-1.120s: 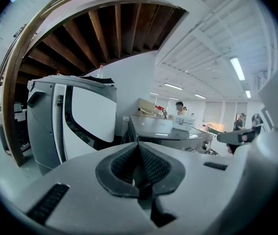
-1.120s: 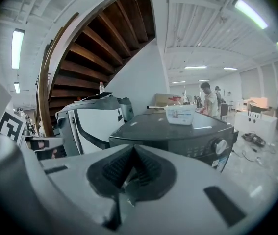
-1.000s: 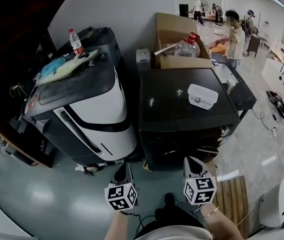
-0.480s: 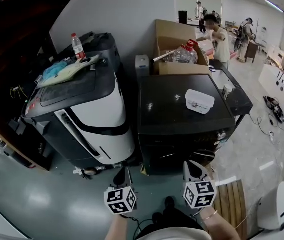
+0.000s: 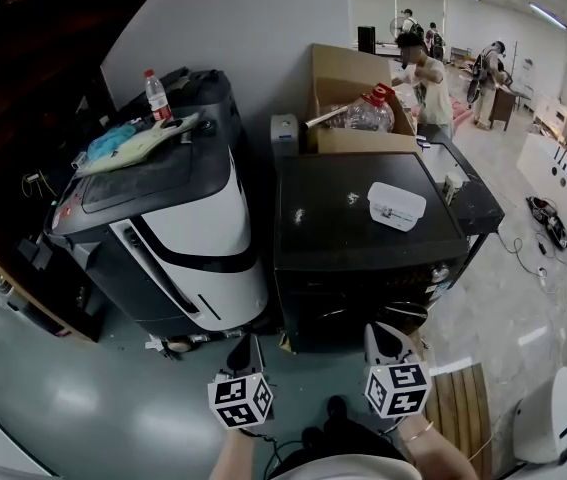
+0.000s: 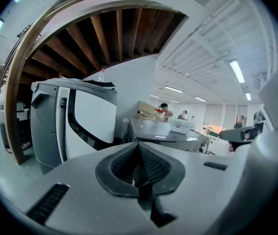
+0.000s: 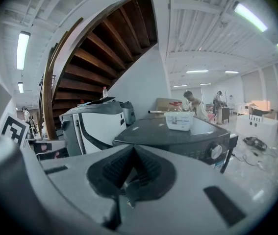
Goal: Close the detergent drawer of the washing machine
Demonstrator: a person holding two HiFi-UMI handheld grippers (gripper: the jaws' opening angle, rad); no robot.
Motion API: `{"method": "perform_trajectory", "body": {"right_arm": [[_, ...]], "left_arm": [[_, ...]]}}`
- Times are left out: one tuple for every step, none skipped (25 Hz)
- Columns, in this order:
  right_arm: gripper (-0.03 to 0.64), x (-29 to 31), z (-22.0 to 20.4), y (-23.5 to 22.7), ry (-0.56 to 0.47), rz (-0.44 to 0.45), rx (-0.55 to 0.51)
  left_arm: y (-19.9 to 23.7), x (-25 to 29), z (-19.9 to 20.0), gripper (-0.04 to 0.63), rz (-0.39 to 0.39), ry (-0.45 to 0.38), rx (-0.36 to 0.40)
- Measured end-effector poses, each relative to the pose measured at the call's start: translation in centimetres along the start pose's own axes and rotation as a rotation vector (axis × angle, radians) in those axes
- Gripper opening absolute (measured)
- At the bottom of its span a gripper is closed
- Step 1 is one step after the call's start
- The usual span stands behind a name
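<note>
The black washing machine (image 5: 363, 230) stands in the middle of the head view, seen from above. In the right gripper view its front panel with a silver dial (image 7: 216, 152) faces me. I cannot make out the detergent drawer in any view. Low in the head view, short of the machine's front, are my left gripper (image 5: 246, 353) and right gripper (image 5: 383, 336), both apart from it. The left gripper (image 6: 139, 173) has its pads pressed together with nothing between them. The right gripper (image 7: 129, 177) also looks shut and empty.
A white plastic tub (image 5: 397, 205) lies on the washer's top. A grey-and-white machine (image 5: 178, 223) stands close on its left, with a bottle (image 5: 156, 91) and cloths on it. Behind is a cardboard box (image 5: 358, 98), at the right a black table (image 5: 475, 200) and floor cables.
Both grippers keep their places. A person at the back has walked left, up to the cardboard box, and the head view has shifted slightly.
</note>
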State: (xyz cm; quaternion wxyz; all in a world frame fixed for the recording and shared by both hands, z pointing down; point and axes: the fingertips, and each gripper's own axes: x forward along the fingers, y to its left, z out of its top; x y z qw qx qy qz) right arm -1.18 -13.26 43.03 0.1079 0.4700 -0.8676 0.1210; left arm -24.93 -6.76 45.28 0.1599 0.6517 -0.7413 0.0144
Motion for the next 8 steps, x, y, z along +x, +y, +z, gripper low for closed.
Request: {"method": "perform_trajectory", "body": {"right_arm": [[0.002, -0.04, -0.05, -0.01, 0.001, 0.002, 0.000], [0.002, -0.07, -0.10, -0.04, 0.002, 0.004, 0.001], [0.002, -0.08, -0.13, -0.07, 0.002, 0.005, 0.003], [0.002, -0.10, -0.11, -0.11, 0.002, 0.007, 0.004], [0.002, -0.12, -0.08, -0.14, 0.002, 0.009, 0.005], [0.002, -0.15, -0.04, -0.17, 0.001, 0.011, 0.006], [0.002, -0.18, 0.00, -0.21, 0.001, 0.014, 0.006], [0.002, -0.21, 0.03, -0.24, 0.001, 0.016, 0.007]], "left_arm": [[-0.04, -0.06, -0.03, -0.005, 0.002, 0.001, 0.000], [-0.07, -0.10, -0.06, -0.005, 0.003, 0.002, 0.000], [-0.11, -0.12, -0.09, -0.005, 0.004, 0.003, 0.001], [-0.14, -0.14, -0.09, -0.005, 0.006, 0.003, 0.001], [-0.18, -0.15, -0.08, -0.005, 0.007, 0.003, 0.001], [-0.21, -0.17, -0.06, -0.005, 0.009, 0.003, 0.001], [-0.25, -0.20, -0.03, -0.005, 0.011, 0.002, 0.001], [-0.29, -0.23, 0.00, -0.005, 0.013, 0.002, 0.001]]}}
